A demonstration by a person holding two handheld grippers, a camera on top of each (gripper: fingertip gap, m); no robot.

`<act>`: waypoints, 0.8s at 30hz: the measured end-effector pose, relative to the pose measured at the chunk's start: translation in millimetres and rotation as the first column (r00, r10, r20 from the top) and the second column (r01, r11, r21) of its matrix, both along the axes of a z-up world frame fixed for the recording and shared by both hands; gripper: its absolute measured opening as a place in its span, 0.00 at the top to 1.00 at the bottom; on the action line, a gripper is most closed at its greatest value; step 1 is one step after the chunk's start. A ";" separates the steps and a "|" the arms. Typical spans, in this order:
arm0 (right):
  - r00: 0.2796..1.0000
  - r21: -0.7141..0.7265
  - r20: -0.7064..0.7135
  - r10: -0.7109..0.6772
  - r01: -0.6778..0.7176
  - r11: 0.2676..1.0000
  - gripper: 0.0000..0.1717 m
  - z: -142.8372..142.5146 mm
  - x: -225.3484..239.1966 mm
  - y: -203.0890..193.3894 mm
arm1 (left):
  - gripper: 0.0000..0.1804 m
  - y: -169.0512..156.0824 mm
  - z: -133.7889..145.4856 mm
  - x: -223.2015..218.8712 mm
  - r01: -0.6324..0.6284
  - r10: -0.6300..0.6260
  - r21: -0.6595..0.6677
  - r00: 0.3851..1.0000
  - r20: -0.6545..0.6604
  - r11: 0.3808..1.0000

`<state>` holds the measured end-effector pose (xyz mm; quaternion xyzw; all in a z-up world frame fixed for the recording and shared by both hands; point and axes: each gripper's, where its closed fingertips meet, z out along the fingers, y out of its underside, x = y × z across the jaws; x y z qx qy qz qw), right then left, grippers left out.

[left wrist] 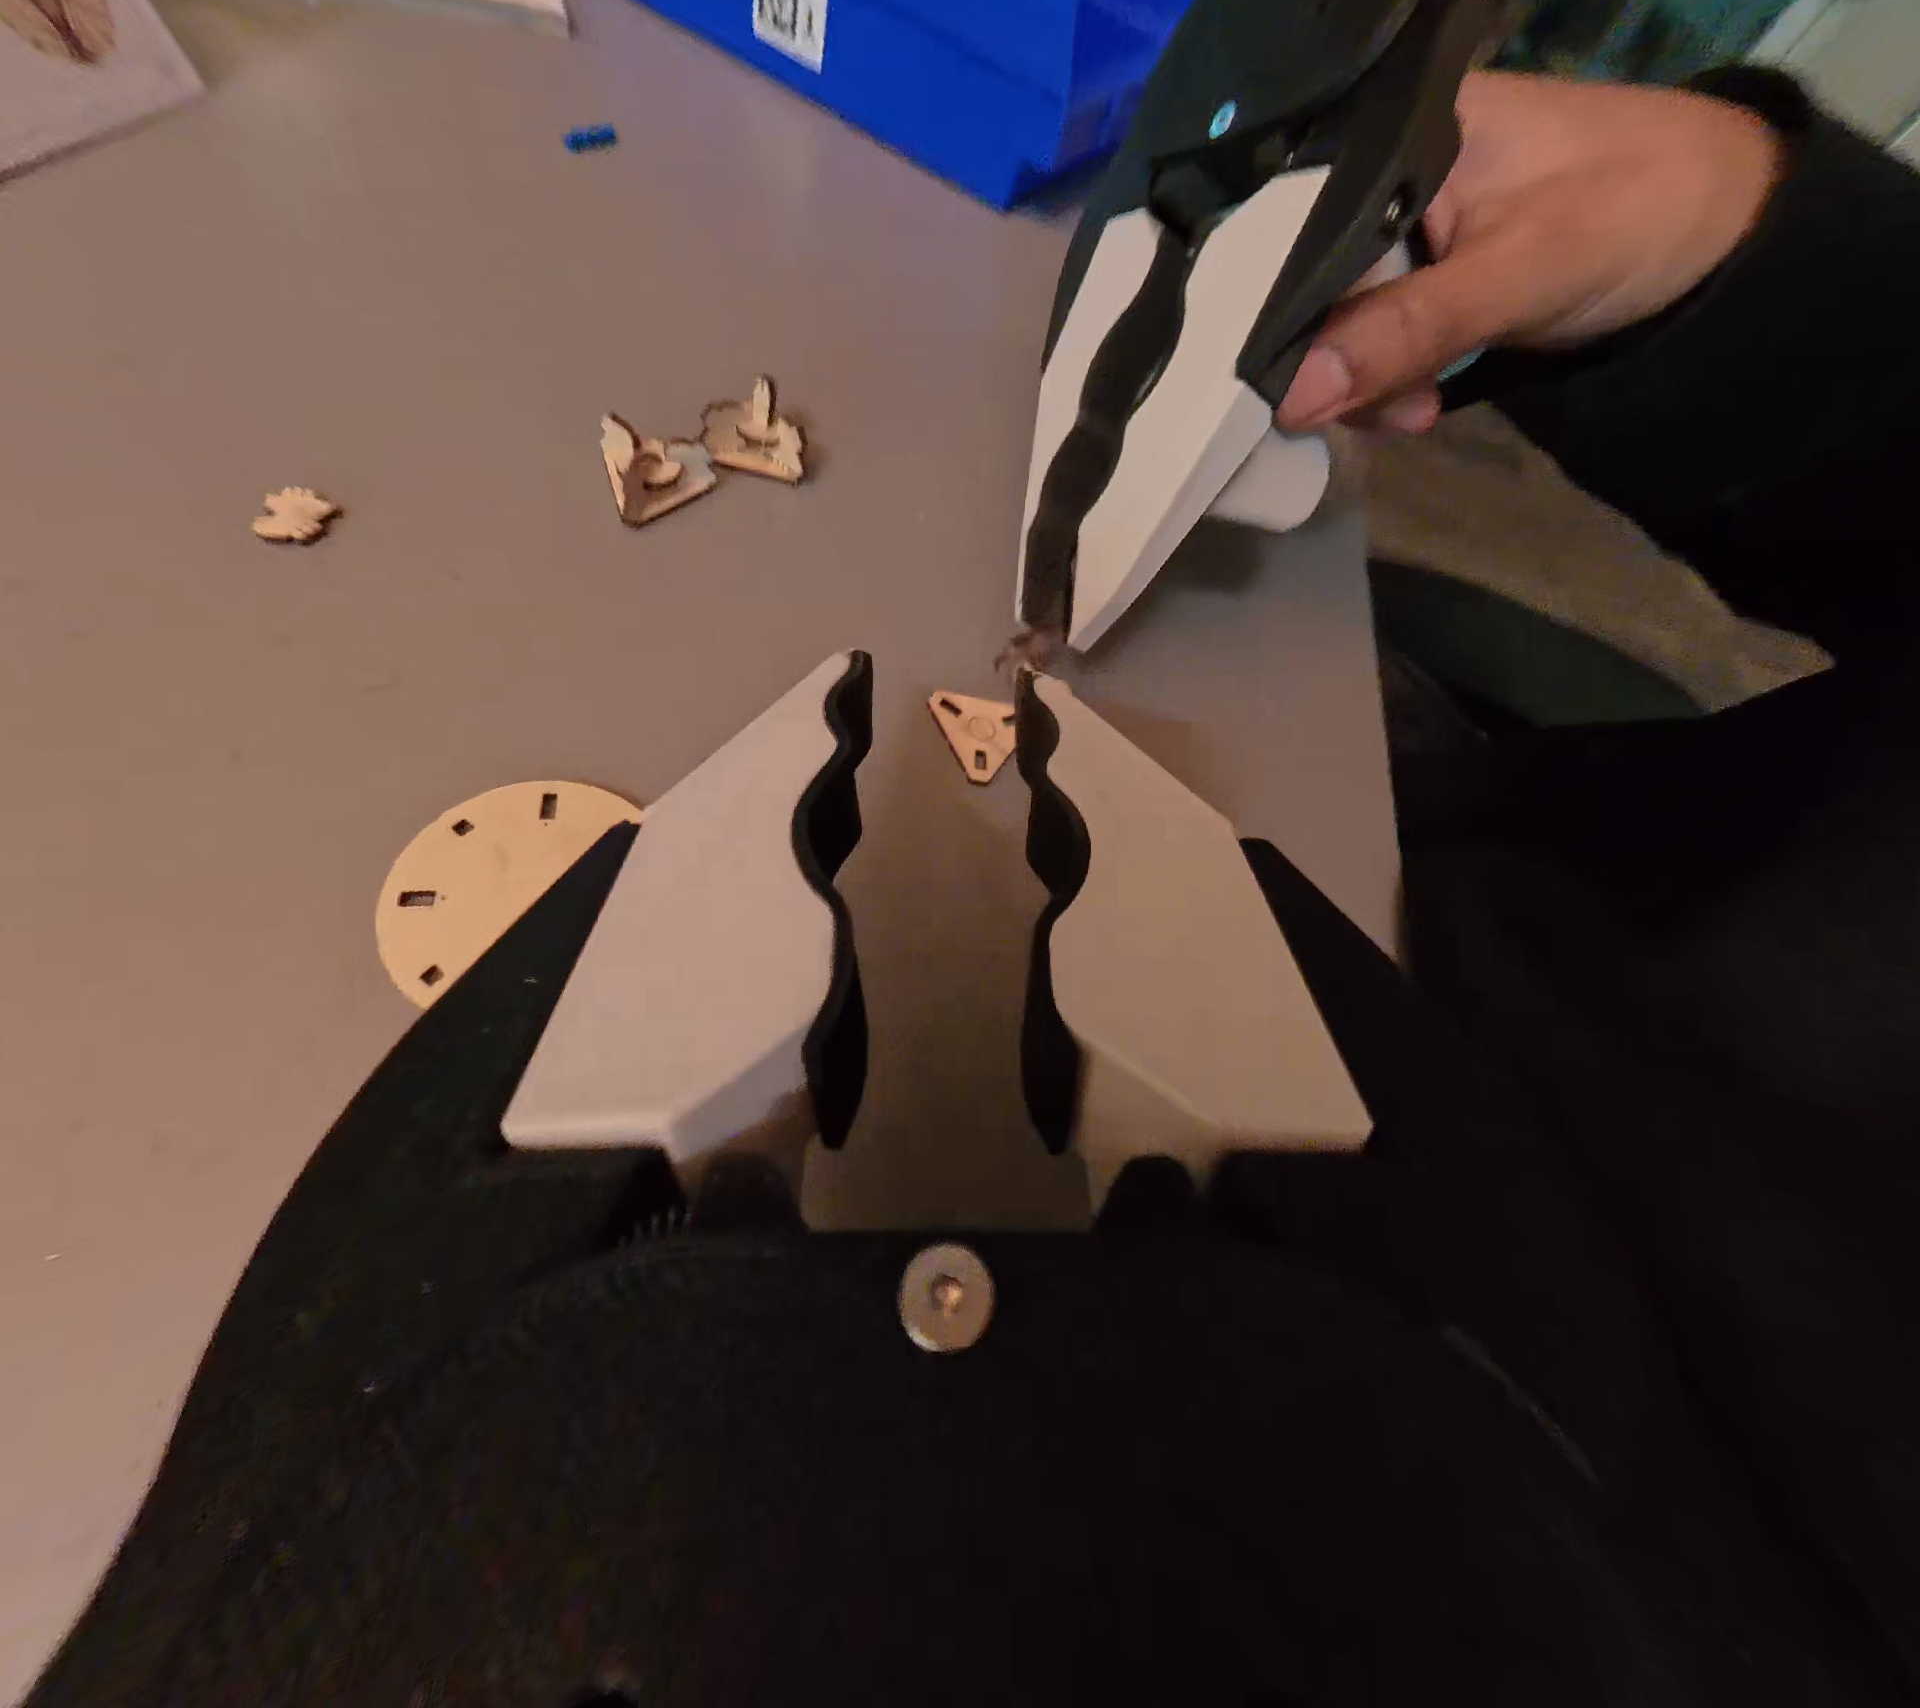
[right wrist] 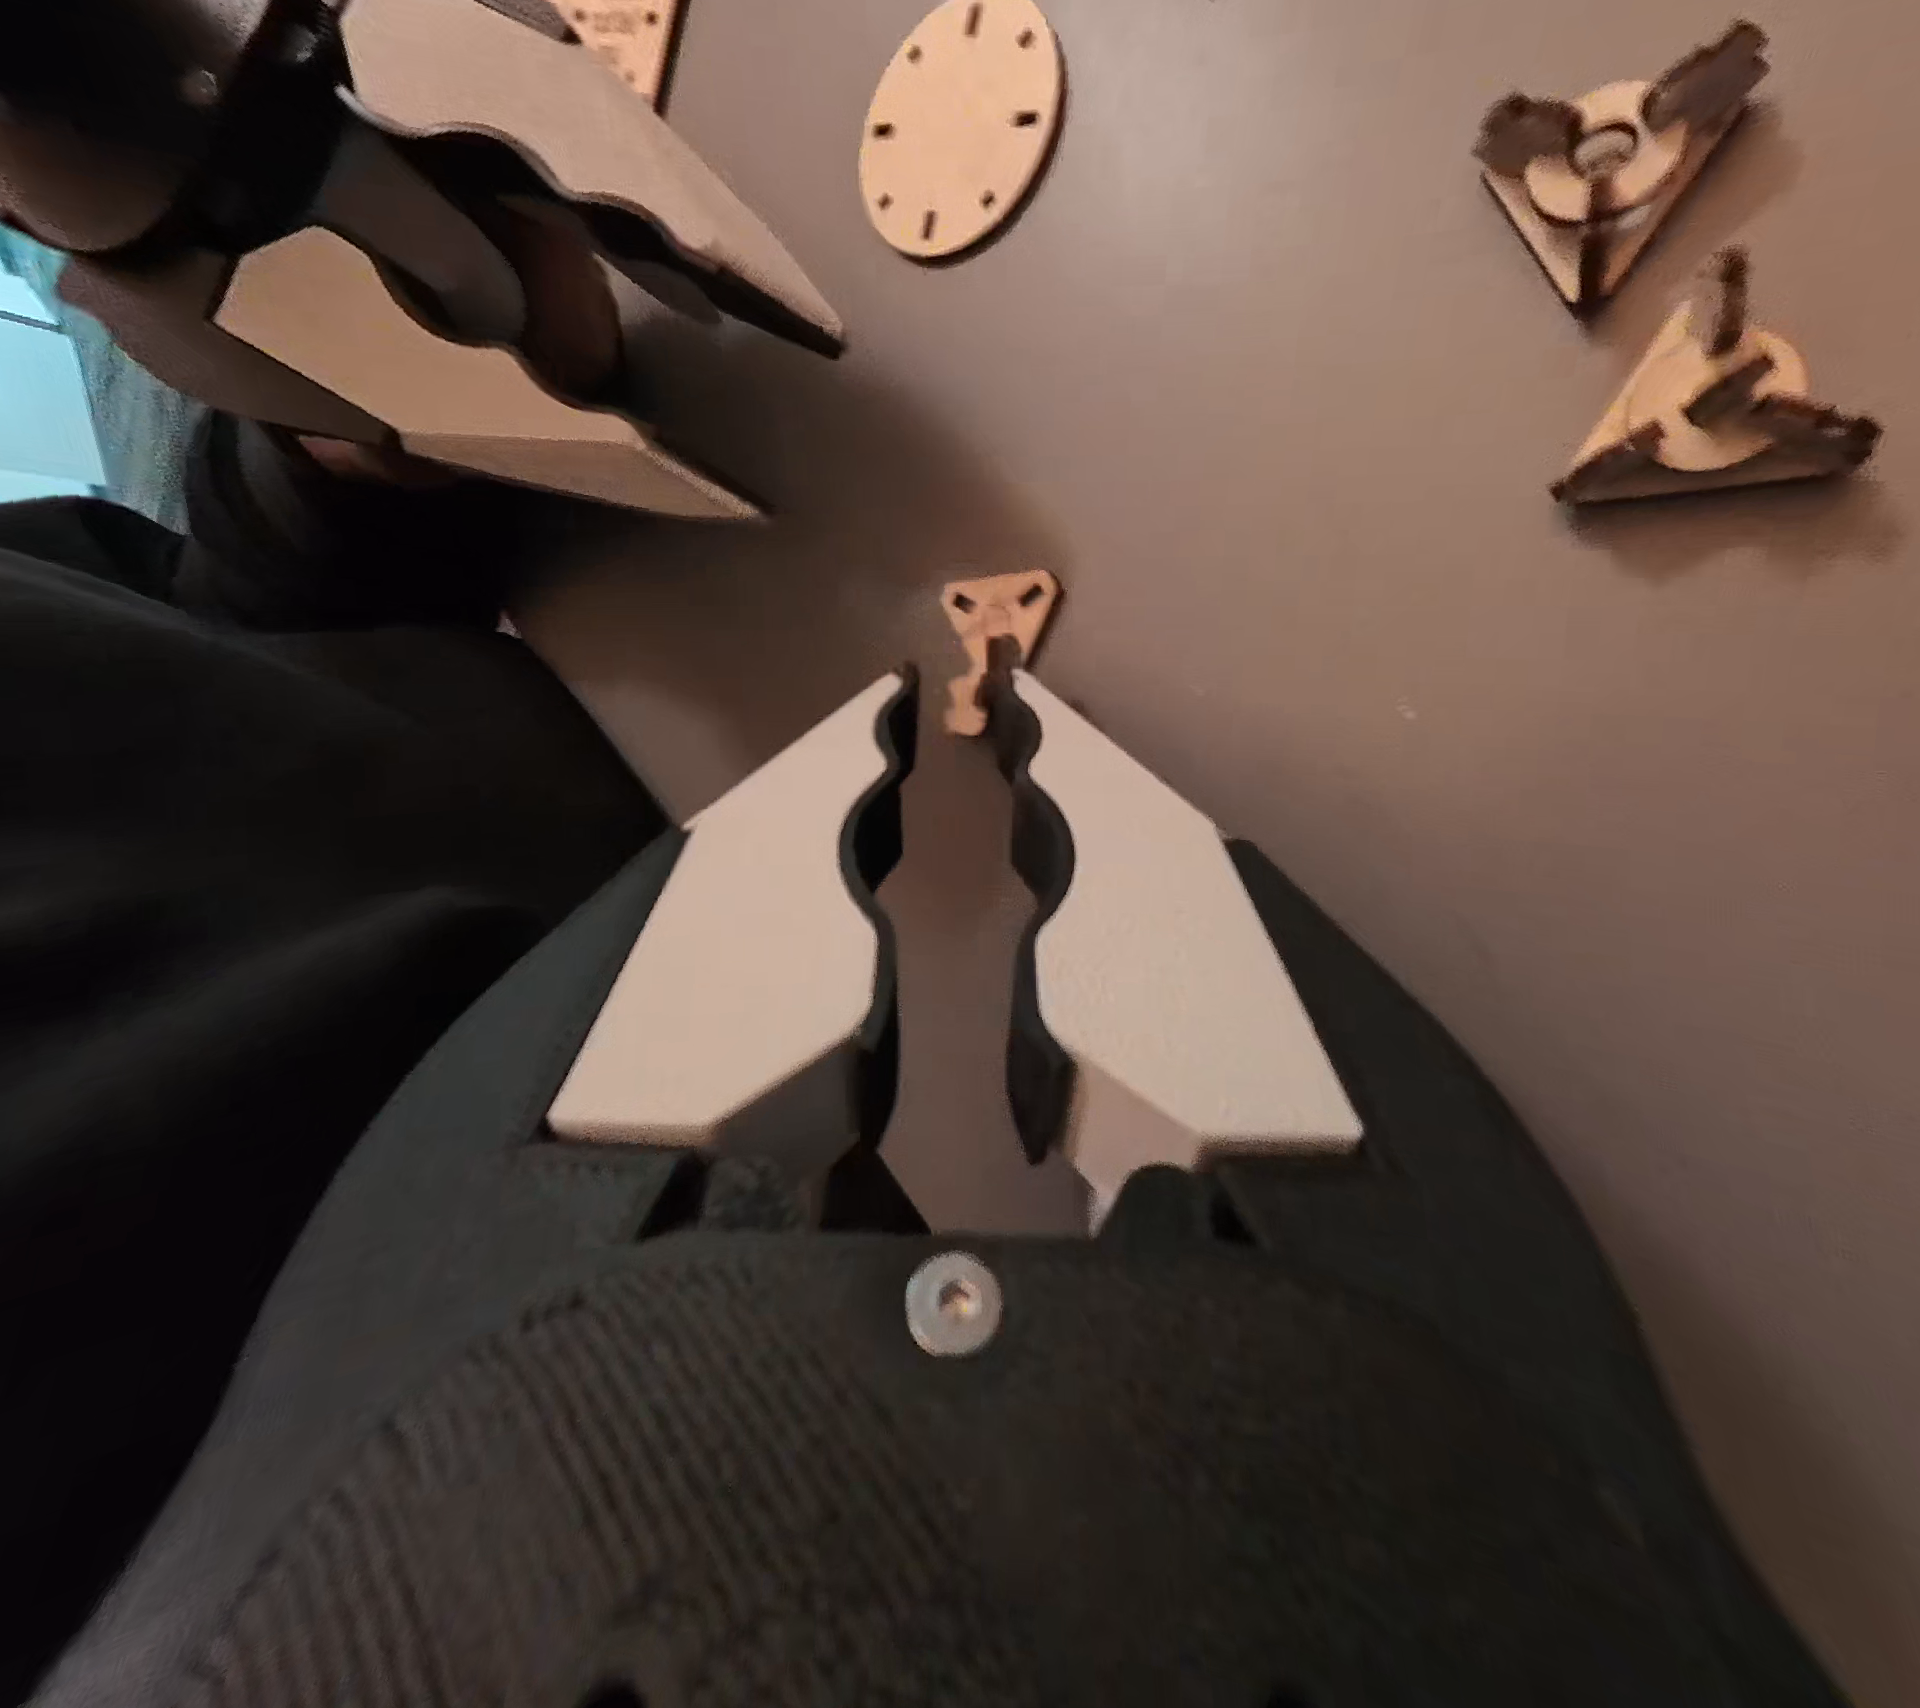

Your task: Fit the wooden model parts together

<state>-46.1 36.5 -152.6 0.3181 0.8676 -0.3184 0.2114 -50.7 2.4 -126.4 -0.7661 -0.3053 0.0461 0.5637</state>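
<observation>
My right gripper (right wrist: 961, 676) stands slightly open, a small wooden peg piece (right wrist: 971, 692) against one pad only, above the triangular plate (right wrist: 1003, 604). My left gripper (left wrist: 940, 671) is open and bare. Wooden disc (right wrist: 961, 136) at twelve o'clock, two assembled triangles (right wrist: 1621, 172) at two.

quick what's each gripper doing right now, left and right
Left gripper: open, holding nothing.
Right gripper: jaws apart, small wooden piece against one finger; grip unclear.

The right gripper (right wrist: 961, 682) (jaws slightly apart) has a small wooden piece (right wrist: 971, 692) against one finger above a triangular plate (right wrist: 1023, 598).
</observation>
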 end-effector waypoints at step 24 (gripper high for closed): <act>0.932 0.148 -0.361 0.043 0.012 0.989 0.86 -22.8 -11.9 3.2 | 0.84 -22.7 21.9 4.0 -0.016 -0.024 0.305 0.992 0.127 0.952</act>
